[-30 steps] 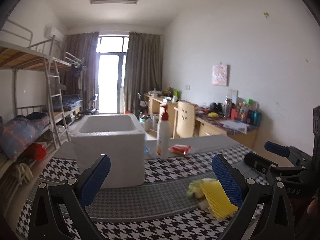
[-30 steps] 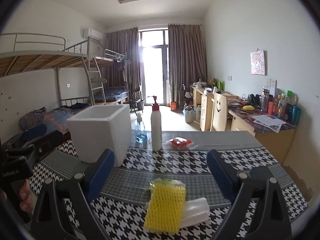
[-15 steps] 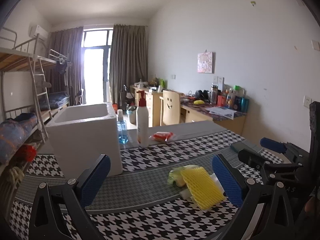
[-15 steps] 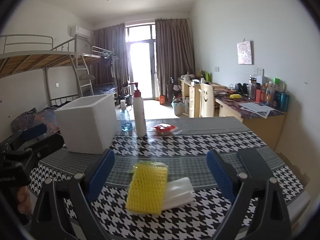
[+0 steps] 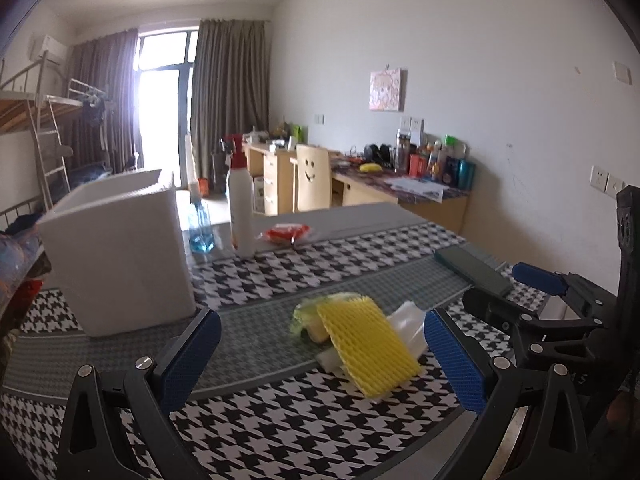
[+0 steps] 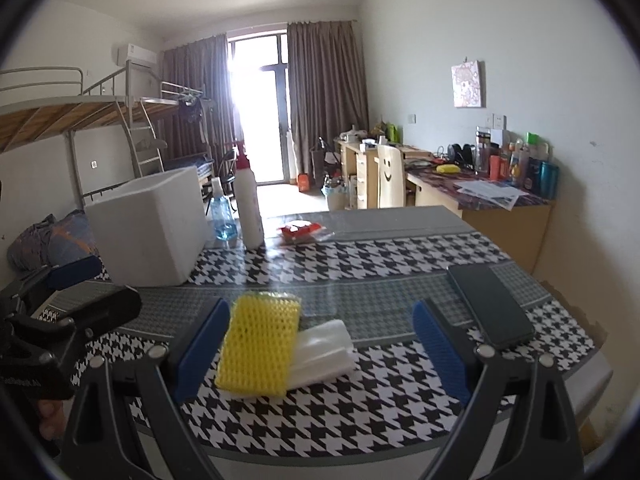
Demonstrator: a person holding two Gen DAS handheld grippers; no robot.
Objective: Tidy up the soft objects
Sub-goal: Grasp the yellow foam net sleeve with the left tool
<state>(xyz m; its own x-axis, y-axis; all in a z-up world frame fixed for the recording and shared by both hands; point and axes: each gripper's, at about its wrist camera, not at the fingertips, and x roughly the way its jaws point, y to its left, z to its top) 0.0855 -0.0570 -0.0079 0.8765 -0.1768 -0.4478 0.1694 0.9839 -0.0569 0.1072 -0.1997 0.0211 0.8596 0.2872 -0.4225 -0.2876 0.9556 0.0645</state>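
On the houndstooth tablecloth (image 6: pixel 400 256), your yellow foam net sleeve (image 6: pixel 258 346) lies on a white plastic bag (image 6: pixel 324 350), near the white foam box (image 6: pixel 152 224). Your left gripper (image 5: pixel 320 354) and right gripper (image 6: pixel 320 350) are both spread wide, holding nothing.

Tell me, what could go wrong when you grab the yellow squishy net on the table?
The yellow net lies partly over a white foam sheet, so the open right gripper might pinch both together. A dark phone lies just right of that gripper and could get bumped. The left gripper, also open, points at the same pile, so the two could collide.
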